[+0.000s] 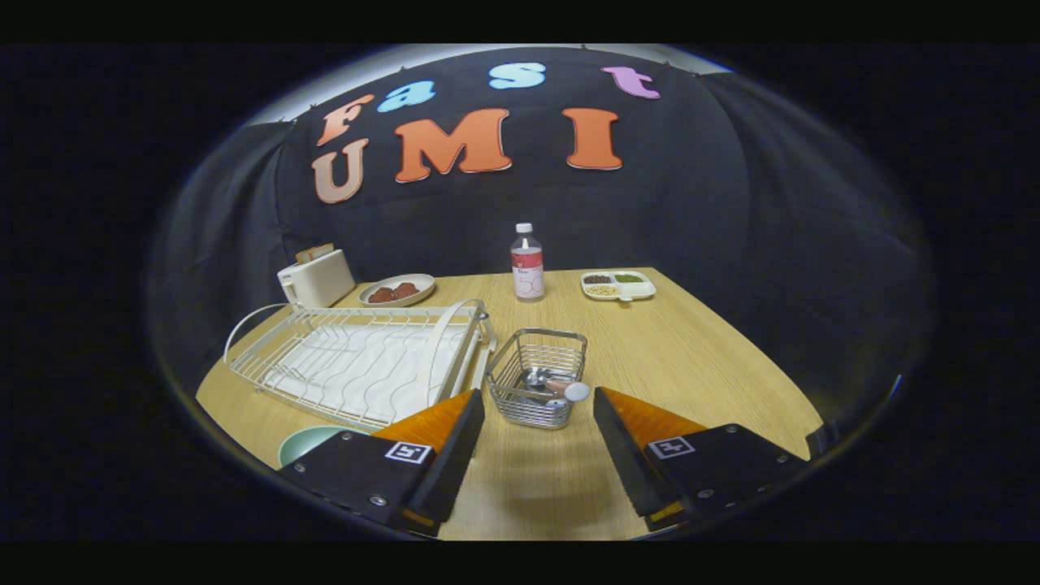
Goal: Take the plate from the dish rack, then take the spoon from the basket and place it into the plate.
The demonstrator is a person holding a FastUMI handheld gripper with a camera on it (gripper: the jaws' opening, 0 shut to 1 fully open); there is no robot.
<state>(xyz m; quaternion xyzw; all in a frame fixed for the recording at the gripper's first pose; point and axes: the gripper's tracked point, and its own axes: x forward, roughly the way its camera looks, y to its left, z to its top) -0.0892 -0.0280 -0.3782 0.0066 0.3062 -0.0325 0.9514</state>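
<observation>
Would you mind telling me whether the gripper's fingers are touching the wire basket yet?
Apart. The gripper view shows the open gripper short of the wire basket, with bare table between its fingertips and the basket's near rim. The spoon lies inside.

A wooden counter holds a few extra things along its far edge. At the far left corner sits a cream toaster with two slices of bread poking out of the top. Just beside it is a small oval dish with something reddish brown on it. Near the middle of the far edge stands a clear bottle with a white cap and a red label. Toward the far right corner lies a white tray with little sections, holding dark, pale and green bits of food.
</observation>
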